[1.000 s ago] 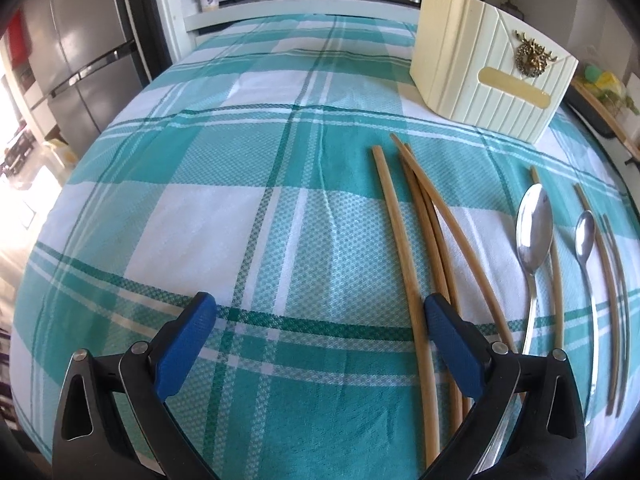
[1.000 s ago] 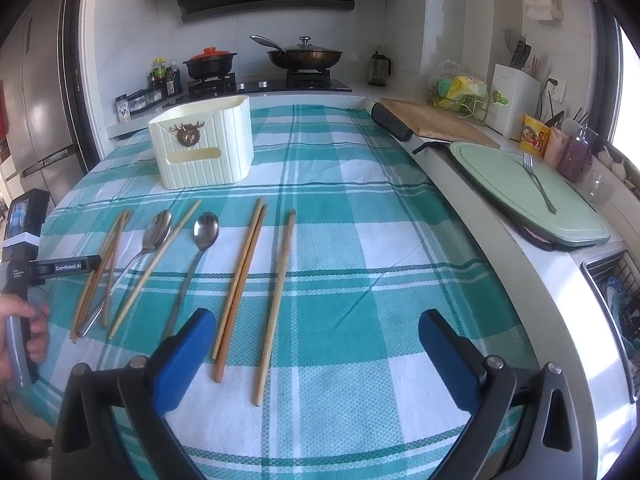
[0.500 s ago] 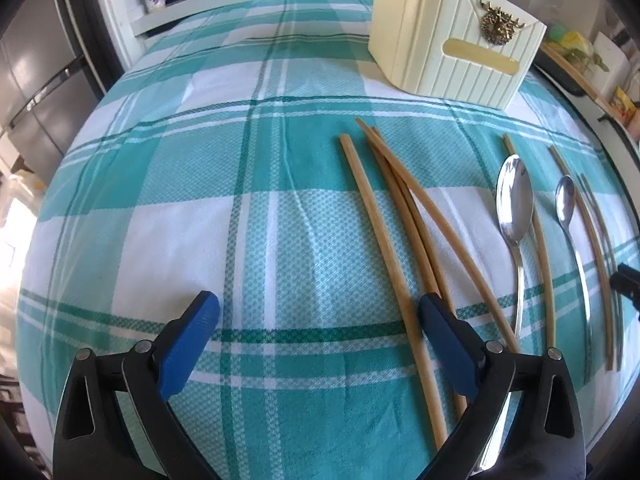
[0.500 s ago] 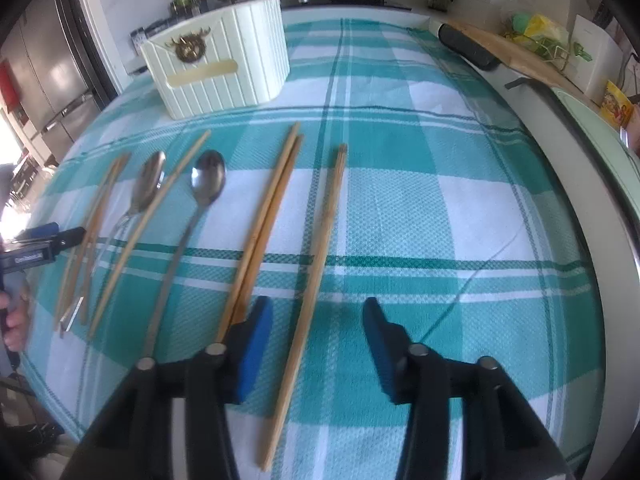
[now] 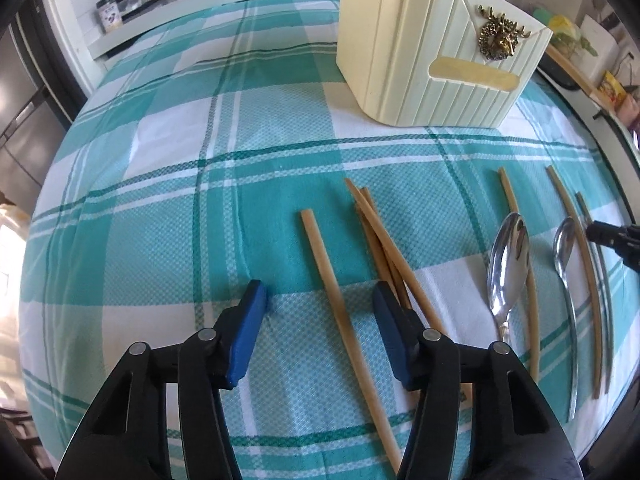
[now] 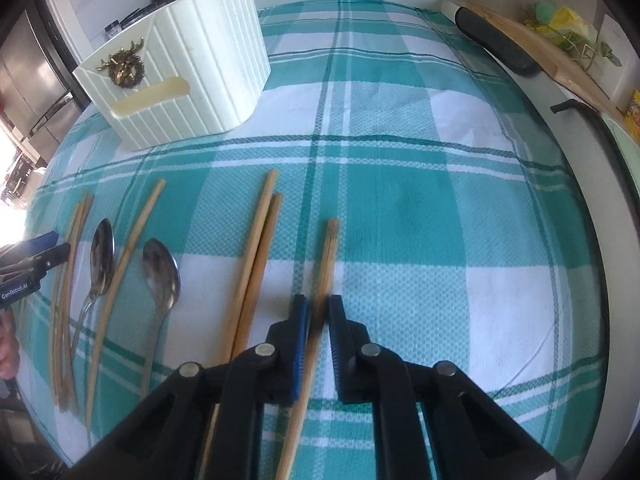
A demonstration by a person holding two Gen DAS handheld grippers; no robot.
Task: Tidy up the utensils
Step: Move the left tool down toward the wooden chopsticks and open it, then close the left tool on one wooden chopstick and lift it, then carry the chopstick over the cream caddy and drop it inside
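Right tool (image 6: 318, 314) being closed on single chopstick (image 6: 326, 264), pads pressing its sides, chopstick lying right of chopstick pair (image 6: 256, 252) on table (image 6: 440, 240). Left tool (image 5: 316, 332) half open, having just been closing, straddling leftmost chopstick (image 5: 332, 292) without contact. Cream utensil holder (image 6: 180, 72) standing beyond chopstick pair.

Bright daylight blows out the left edge of both fisheye views, whose dark rims bend the teal-and-white checked tablecloth (image 5: 248, 184), everything sharp except one slightly blurred wooden chopstick (image 6: 326, 264).
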